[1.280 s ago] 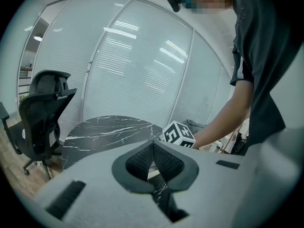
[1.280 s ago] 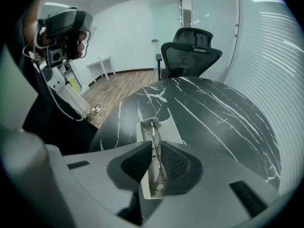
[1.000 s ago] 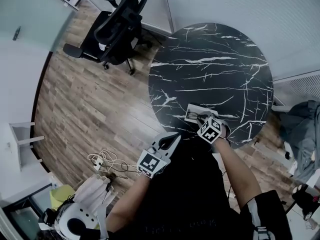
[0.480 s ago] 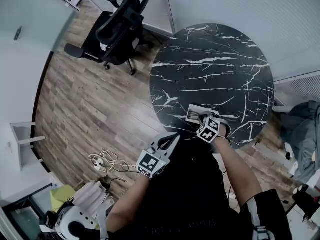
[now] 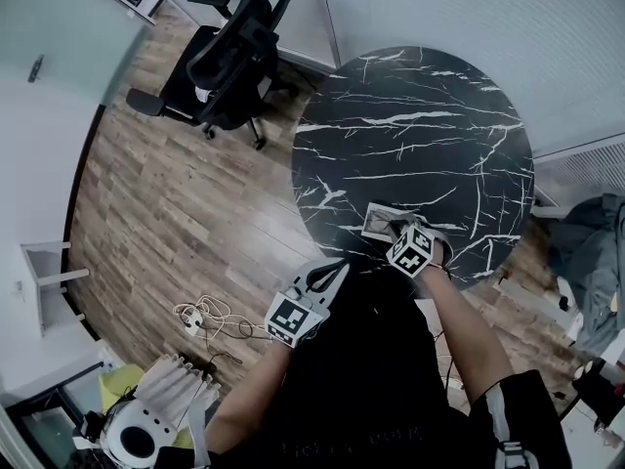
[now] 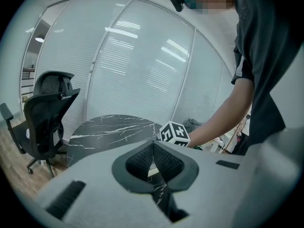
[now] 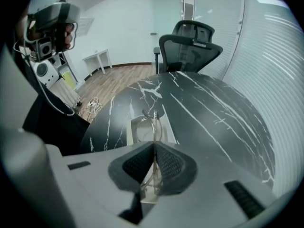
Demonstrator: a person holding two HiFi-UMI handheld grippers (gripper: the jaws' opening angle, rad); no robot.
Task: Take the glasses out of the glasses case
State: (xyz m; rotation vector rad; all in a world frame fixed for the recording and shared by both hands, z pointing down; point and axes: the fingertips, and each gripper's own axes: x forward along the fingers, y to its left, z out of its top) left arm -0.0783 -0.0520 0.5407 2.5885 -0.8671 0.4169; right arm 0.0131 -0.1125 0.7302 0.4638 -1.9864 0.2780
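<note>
At the 6 o'clock edge of the round, white-veined black marble table (image 5: 420,115), thin clear-framed glasses (image 7: 155,127) are pinched between the right gripper's (image 7: 154,148) ribbed pads, over the pale, open rectangular glasses case (image 7: 134,129). The left gripper (image 6: 153,148), closed on nothing, hangs off the rim near 7 o'clock. Open marble runs toward 12 o'clock. A black mesh chair (image 5: 229,52) stands on plank floor (image 5: 166,193) at 10 o'clock.

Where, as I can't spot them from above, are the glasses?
The glasses are pinched in the right tool, in the right gripper view, over the open case at the near edge of the marble table.
</note>
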